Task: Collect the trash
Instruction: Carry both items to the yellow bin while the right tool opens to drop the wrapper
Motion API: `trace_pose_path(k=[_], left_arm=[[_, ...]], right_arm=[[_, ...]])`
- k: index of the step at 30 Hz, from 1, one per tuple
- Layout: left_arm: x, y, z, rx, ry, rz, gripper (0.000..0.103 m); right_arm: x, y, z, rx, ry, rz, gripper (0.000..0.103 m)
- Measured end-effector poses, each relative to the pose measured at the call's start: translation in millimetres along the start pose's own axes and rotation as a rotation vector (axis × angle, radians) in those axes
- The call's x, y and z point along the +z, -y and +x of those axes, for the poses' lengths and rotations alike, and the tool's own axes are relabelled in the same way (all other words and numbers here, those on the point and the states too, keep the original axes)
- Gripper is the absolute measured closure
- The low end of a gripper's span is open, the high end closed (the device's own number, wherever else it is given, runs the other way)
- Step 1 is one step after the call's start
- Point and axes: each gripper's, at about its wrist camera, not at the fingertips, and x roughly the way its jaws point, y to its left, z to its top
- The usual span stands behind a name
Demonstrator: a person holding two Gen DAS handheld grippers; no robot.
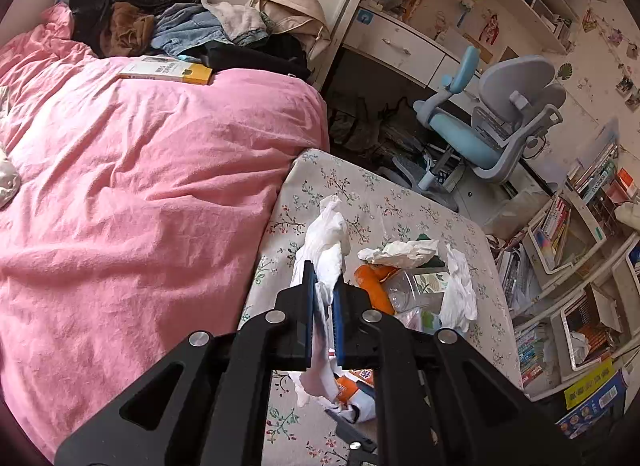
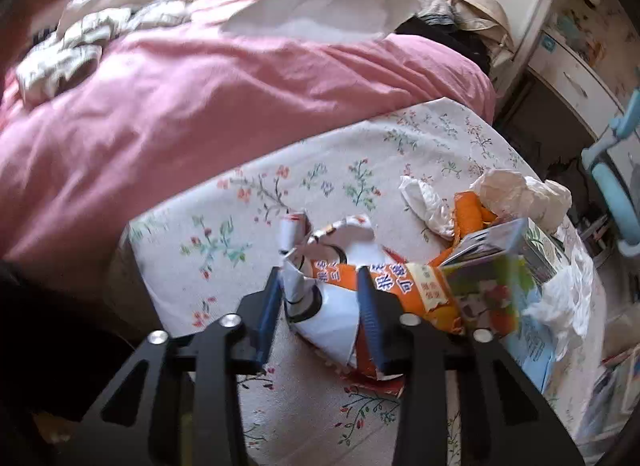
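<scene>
the left gripper [image 1: 324, 298] was pressed together on the white plastic bag [image 1: 326, 242], pinching a fold of its rim and holding it up off the floral sheet [image 1: 360, 193], so that, as i judged it, the mouth stayed lifted for trash to go in. the bag's thin film draped down between the blue pads and trailed under the jaws.

the right gripper [image 2: 320, 314] sat low over the torn orange-and-white wrapper [image 2: 340, 298], its jaws partly drawn in on either side of the crumpled middle; the pads looked to be meeting the paper, a grab in the making, though how firm it was i couldn't tell.

just beyond, toward the sheet's far right corner, the rest of the trash lay heaped together: a crumpled tissue [image 2: 516, 189], an orange peel-like piece [image 2: 468, 213] and a small printed carton [image 2: 504, 290], all touching. the pink duvet [image 1: 140, 169] covered the bed along the sheet's left edge, out of the way.
</scene>
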Motion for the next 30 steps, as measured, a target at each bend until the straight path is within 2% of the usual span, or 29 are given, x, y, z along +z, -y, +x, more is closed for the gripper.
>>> trace_pose_path(k=[1,6,12,30], left_arm=[[0,1,-1,0.000,0.003,0.000,0.095],[2,-3,-4,-0.009,0.011,-0.015,0.095],[3,-4,-4,-0.008,0.011,-0.017,0.095],[4,-4,-4,-0.006,0.009,-0.013,0.095]], right_arm=[[1,4,-3,0.009,0.011,0.022,0.091],[2,17,-17,0.060,0.071,0.121,0.091],[2,34,-29,0.161,0.124,0.237,0.091],[-6,55,-51,0.333,0.209,0.388,0.091]])
